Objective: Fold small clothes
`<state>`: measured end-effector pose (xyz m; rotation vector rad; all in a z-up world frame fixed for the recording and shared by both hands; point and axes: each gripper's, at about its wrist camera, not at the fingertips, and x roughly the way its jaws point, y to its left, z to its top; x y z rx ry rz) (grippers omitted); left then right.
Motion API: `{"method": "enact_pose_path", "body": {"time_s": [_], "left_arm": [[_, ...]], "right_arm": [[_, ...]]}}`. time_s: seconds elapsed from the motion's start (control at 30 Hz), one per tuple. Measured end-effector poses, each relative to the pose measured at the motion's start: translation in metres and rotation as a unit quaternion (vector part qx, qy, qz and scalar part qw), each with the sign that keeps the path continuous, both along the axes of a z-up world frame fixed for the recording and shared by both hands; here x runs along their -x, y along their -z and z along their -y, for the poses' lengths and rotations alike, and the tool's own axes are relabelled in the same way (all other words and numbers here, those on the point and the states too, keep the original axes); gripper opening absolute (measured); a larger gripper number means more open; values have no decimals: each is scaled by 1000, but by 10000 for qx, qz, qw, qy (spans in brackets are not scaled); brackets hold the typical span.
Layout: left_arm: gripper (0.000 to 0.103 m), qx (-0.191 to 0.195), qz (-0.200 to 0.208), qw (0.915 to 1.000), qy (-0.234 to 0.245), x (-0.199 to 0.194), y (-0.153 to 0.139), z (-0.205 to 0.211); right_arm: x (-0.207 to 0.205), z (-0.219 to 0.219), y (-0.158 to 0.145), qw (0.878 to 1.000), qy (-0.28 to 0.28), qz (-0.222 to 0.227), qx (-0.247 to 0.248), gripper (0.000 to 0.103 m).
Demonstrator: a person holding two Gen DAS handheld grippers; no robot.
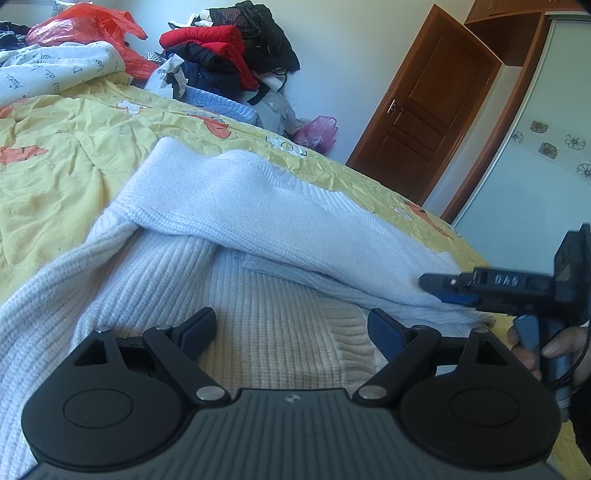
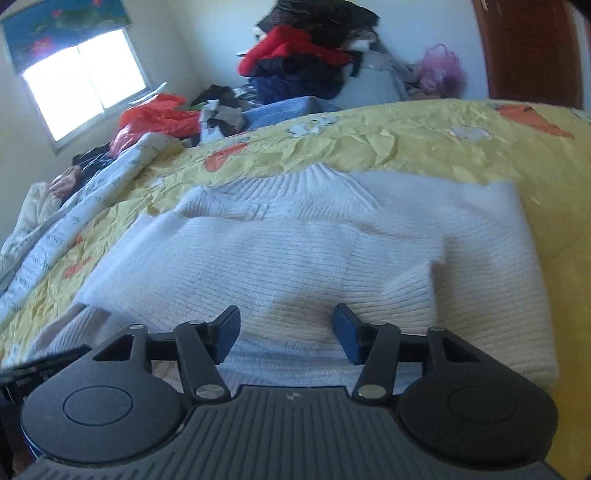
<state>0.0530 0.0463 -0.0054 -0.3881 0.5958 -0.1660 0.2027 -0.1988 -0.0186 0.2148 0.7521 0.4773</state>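
Note:
A white knit sweater (image 1: 229, 229) lies on the yellow bedspread (image 1: 55, 166), with a sleeve folded across its ribbed body. My left gripper (image 1: 291, 332) is open and empty, just above the sweater's near hem. My right gripper (image 1: 430, 282) shows at the right edge of the left wrist view, its tips at the sweater's side edge. In the right wrist view the right gripper (image 2: 286, 328) is open over the sweater (image 2: 332, 251), with nothing between the fingers. The sweater's collar (image 2: 314, 181) points away toward the far side of the bedspread (image 2: 424, 136).
A pile of red, black and blue clothes (image 1: 225, 51) is stacked at the far side of the bed by the wall. A red plastic bag (image 1: 88, 26) and a white printed quilt (image 1: 48, 70) lie at the far left. A brown door (image 1: 428, 107) stands at the right.

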Motion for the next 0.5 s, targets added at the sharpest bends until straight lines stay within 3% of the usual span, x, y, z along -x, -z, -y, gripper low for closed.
{"method": "enact_pose_path", "body": {"time_s": [0.1,0.23,0.37,0.47,0.5], "left_arm": [[90,4,0,10000,1,0,0,0],[90,-6,-1,10000,-1,0,0,0],[90,-6,0,10000,-1,0,0,0],[90,-15,-2,10000,3,0,0,0],[90,-14,-2,10000,3,0,0,0]], "right_arm": [[5,2,-6,9996,228,67,-132,59],[7,2,6,9999,34,139,66,57],[14,5,-6,9992,350,127,-109,59],[24,5,0,9995,282,118,-48,72],[25,5,7,9998,169,111,26,71]]}}
